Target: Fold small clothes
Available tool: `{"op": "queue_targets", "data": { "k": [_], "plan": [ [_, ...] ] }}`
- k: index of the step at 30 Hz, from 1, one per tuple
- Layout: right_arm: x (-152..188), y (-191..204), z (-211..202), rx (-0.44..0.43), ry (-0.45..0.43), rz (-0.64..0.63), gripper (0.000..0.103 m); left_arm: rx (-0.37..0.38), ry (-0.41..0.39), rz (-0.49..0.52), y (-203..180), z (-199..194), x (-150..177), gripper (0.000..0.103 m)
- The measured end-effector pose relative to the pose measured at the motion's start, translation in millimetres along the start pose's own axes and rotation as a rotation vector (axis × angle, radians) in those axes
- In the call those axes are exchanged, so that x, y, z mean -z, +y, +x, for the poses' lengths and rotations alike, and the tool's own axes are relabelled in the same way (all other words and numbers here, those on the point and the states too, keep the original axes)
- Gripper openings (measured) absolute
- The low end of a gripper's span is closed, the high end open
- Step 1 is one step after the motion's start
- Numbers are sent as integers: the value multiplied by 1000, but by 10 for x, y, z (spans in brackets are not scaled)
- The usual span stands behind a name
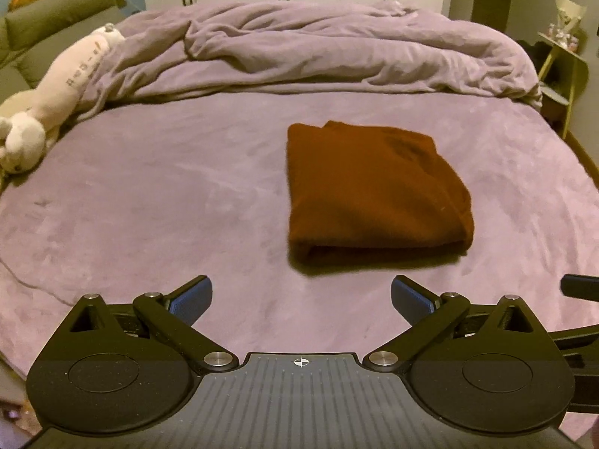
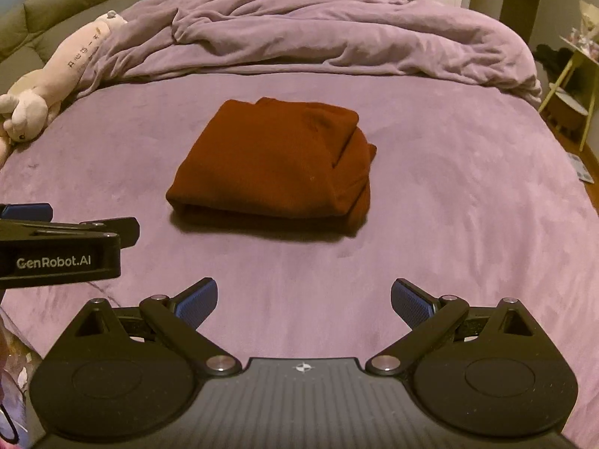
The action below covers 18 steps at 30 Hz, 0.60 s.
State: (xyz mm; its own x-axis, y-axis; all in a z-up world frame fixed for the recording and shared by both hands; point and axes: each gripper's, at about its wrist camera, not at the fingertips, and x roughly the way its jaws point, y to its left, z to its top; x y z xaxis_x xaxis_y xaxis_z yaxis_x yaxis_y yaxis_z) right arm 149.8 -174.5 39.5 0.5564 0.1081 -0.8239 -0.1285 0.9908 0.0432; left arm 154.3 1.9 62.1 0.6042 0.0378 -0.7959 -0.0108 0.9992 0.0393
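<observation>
A rust-brown garment (image 1: pixel 370 191) (image 2: pixel 277 164) lies folded into a compact rectangle on the purple bed sheet (image 1: pixel 149 205) (image 2: pixel 468 187). My left gripper (image 1: pixel 301 299) hovers above the sheet, short of the garment's near edge, jaws wide open and empty. My right gripper (image 2: pixel 304 301) is likewise open and empty, held above the sheet in front of the garment. In the right wrist view the left gripper's black body (image 2: pixel 60 250) juts in from the left edge. Neither gripper touches the cloth.
A rumpled purple duvet (image 1: pixel 337 48) (image 2: pixel 337 33) is heaped at the far end of the bed. A long white plush toy (image 1: pixel 56 97) (image 2: pixel 48 86) lies along the left side. A small yellow-green side table (image 1: pixel 565 75) stands right of the bed.
</observation>
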Motion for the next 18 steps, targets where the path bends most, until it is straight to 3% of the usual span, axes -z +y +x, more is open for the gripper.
{"op": "queue_targets", "data": {
  "k": [8,18],
  "plan": [
    [-93,21,73,14,32,10,99,-56,18,32,-42,65,-74,103],
    [-151,-66,174,44,82,53,99,-28,72,19,-46,189,-103,103]
  ]
}}
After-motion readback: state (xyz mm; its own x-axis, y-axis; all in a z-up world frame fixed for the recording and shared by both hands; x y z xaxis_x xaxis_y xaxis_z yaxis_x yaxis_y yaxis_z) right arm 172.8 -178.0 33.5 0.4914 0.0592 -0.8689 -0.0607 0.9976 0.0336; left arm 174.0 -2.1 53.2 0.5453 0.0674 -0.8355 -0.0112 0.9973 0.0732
